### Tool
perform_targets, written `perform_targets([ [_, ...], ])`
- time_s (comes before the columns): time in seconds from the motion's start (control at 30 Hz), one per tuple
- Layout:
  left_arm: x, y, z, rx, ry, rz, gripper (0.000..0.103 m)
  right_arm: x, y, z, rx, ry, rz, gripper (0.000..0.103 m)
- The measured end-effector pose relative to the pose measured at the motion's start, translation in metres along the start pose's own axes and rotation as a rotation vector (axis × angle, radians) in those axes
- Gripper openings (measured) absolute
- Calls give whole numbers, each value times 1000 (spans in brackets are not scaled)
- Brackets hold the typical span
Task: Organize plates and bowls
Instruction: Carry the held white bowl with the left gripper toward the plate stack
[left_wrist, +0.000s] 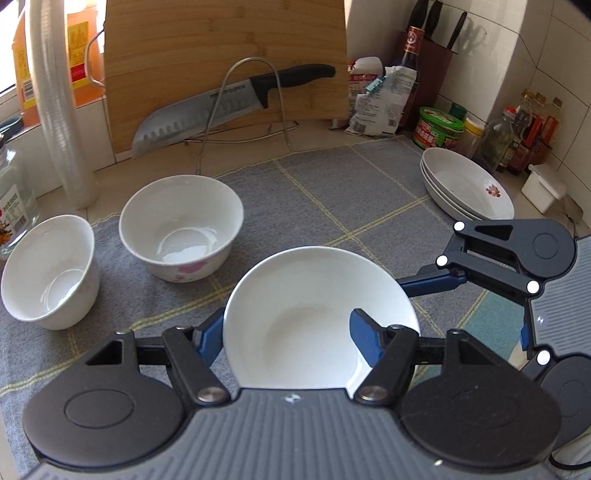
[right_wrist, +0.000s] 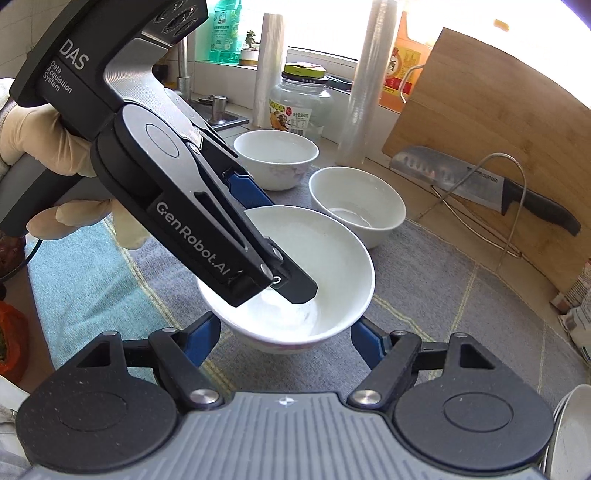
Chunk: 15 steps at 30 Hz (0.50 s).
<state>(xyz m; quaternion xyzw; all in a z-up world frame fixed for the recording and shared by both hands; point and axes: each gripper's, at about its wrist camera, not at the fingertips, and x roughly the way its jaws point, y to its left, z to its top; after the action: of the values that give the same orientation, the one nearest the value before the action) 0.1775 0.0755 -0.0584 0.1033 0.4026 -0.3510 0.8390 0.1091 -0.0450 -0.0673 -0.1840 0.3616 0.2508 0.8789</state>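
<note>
Pinching the rim of the near bowl (left_wrist: 314, 317), the left gripper (left_wrist: 290, 332) is set with one finger inside the wall and one outside, apparently so the bowl can be lifted and nested into the two bowls (left_wrist: 181, 225) at the far left of the grey cloth (left_wrist: 332, 192). Stacked plates (left_wrist: 465, 184) are seen at the far right. From the right wrist view, the left gripper is angled steeply downward, while the right gripper (right_wrist: 284, 339) is held spread, low around the bowl's base, untouched.

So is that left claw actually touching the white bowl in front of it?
Touching. In the left wrist view, the left gripper straddles the bowl's wall, one blue finger lying inside against it; the right wrist view shows the same.
</note>
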Motion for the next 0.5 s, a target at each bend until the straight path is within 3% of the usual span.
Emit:
perform_targets([
  [0.5, 33, -37, 27, 94, 16, -92, 69, -17, -34, -30, 75, 32, -92, 81],
])
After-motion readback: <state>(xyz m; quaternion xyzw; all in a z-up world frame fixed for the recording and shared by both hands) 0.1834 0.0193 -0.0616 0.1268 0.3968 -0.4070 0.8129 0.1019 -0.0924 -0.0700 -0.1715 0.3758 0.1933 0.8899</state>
